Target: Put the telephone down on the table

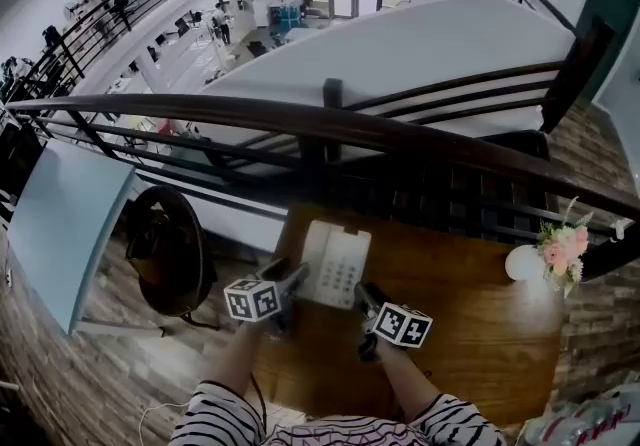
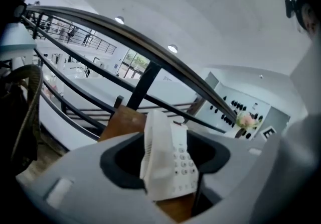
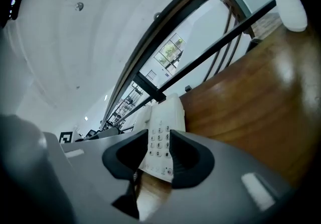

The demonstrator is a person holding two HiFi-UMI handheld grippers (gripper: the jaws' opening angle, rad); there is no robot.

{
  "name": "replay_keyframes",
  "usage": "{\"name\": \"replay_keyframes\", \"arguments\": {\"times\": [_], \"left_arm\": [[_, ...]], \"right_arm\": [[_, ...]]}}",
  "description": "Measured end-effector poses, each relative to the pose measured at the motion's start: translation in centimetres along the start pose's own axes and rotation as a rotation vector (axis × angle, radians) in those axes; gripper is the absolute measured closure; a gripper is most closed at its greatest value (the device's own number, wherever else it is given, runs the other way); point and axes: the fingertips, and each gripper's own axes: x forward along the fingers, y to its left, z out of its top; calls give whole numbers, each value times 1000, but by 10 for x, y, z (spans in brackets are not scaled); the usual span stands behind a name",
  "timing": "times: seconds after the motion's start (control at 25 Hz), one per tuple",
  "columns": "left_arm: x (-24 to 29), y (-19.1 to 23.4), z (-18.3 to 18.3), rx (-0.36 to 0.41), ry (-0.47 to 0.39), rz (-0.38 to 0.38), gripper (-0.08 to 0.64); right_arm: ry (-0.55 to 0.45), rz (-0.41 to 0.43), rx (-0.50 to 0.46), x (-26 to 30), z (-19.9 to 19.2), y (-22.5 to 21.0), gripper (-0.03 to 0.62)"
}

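And there lay the white telephone, face up on the wooden surface, in its far left part close to the railing. Its long axis ran almost straight away from the person, with the near end by the two claws and the far end toward the railing. The handset sat along the left side, parallel to that axis, and the keypad filled the right side.

The left claw hung just beside the near left corner and the right claw just beside the near right corner, both pointing forward and a little down. In the left gripper view the jaws stood fairly wide, with a dark gap on either side of the telephone's near end and the pads pressing on nothing. In the right gripper view the jaws were narrower but apart, and the telephone lay beyond them, wider than the gap.

Through that gap the keys read in rows: one to nine, then star, zero, hash. Any brand mark was too small to read. Pink flowers stood well apart, at the surface's right edge.
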Motion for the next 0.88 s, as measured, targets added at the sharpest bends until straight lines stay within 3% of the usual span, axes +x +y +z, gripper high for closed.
{"name": "replay_keyframes", "arguments": {"times": [0.12, 0.36, 0.56, 0.68, 0.88], "left_arm": [[-31, -11, -7, 22, -22, -1, 359], [-105, -32, -19, 40, -108, 14, 421], [-164, -48, -47, 50, -150, 10, 476], [-201, -56, -58, 44, -179, 19, 550], [-260, -74, -80, 63, -210, 29, 557]], "right_arm": [[-35, 0, -46, -19, -12, 16, 502], [-77, 3, -94, -57, -43, 49, 589], [-83, 19, -137, -83, -82, 78, 592], [-84, 23, -155, -102, -103, 96, 592], [-84, 30, -173, -137, -140, 121, 592]]}}
